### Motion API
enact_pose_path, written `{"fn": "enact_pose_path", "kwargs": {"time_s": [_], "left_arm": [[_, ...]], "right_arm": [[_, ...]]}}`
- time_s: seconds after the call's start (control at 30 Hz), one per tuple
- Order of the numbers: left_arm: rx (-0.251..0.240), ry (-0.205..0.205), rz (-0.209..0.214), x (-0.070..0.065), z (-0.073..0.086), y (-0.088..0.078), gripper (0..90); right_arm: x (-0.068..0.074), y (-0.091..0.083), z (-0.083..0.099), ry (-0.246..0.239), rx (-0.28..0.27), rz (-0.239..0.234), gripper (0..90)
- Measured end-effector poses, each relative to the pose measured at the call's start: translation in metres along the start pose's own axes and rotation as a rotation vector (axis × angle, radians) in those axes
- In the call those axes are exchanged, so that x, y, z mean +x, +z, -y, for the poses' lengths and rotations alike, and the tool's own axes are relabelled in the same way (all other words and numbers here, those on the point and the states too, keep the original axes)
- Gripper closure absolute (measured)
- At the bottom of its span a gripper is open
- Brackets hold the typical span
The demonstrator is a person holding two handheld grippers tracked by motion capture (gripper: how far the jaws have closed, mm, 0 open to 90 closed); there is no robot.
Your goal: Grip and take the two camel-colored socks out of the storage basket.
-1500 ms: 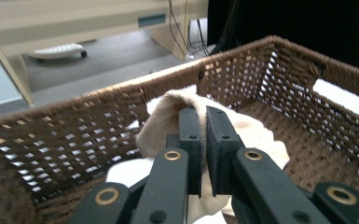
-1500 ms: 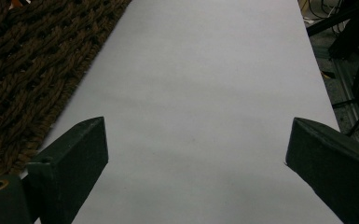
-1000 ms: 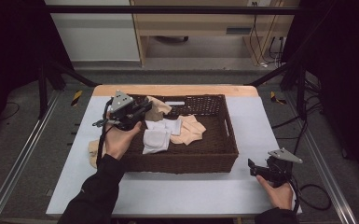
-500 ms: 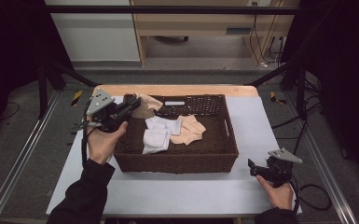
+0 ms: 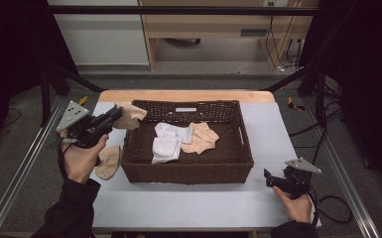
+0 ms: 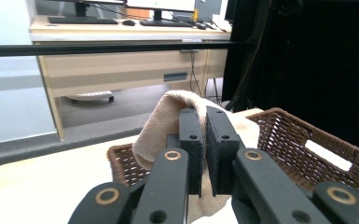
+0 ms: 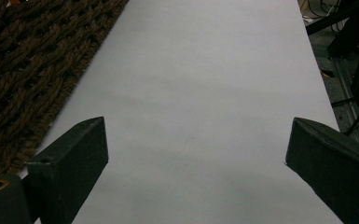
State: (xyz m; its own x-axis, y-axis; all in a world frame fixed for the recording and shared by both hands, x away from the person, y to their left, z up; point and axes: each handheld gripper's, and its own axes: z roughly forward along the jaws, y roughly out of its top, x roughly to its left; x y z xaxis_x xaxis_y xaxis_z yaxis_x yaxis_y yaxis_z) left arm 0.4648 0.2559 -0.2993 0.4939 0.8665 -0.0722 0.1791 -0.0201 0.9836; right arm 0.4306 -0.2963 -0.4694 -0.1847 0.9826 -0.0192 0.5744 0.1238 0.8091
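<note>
My left gripper [image 5: 115, 115] is shut on a beige sock [image 5: 131, 116], held in the air just outside the left rim of the dark wicker basket [image 5: 186, 169]. In the left gripper view the beige sock [image 6: 168, 123] drapes over the closed jaws of the left gripper [image 6: 204, 126], with the basket [image 6: 303, 149] behind. Inside the basket lie white socks [image 5: 168, 144] and a beige sock [image 5: 202, 138]. Another beige sock [image 5: 108, 161] lies on the table left of the basket. My right gripper [image 5: 269, 179] rests open at the table's right front; the right gripper [image 7: 193, 140] has bare table between its jaws.
The white table top [image 5: 193, 203] has free room in front of the basket and to its right. The table's wooden far edge [image 5: 188, 95] runs behind the basket. Metal frame rails [image 5: 20, 171] flank both sides. The basket wall [image 7: 32, 70] lies left of the right gripper.
My left gripper has carried the beige sock leftwards, from above the basket's left part to outside its left rim. The right gripper has stayed put.
</note>
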Motion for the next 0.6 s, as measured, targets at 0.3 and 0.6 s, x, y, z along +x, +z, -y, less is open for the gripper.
{"fn": "enact_pose_path", "kwargs": {"time_s": [0.3, 0.6], "left_arm": [[-0.012, -0.032, -0.062, 0.027, 0.012, -0.026, 85.2], [0.014, -0.074, -0.106, 0.049, 0.038, -0.042, 85.2]], "right_arm": [[0.000, 0.000, 0.000, 0.002, 0.003, 0.000, 6.0], [0.000, 0.000, 0.000, 0.000, 0.006, 0.003, 6.0]]}}
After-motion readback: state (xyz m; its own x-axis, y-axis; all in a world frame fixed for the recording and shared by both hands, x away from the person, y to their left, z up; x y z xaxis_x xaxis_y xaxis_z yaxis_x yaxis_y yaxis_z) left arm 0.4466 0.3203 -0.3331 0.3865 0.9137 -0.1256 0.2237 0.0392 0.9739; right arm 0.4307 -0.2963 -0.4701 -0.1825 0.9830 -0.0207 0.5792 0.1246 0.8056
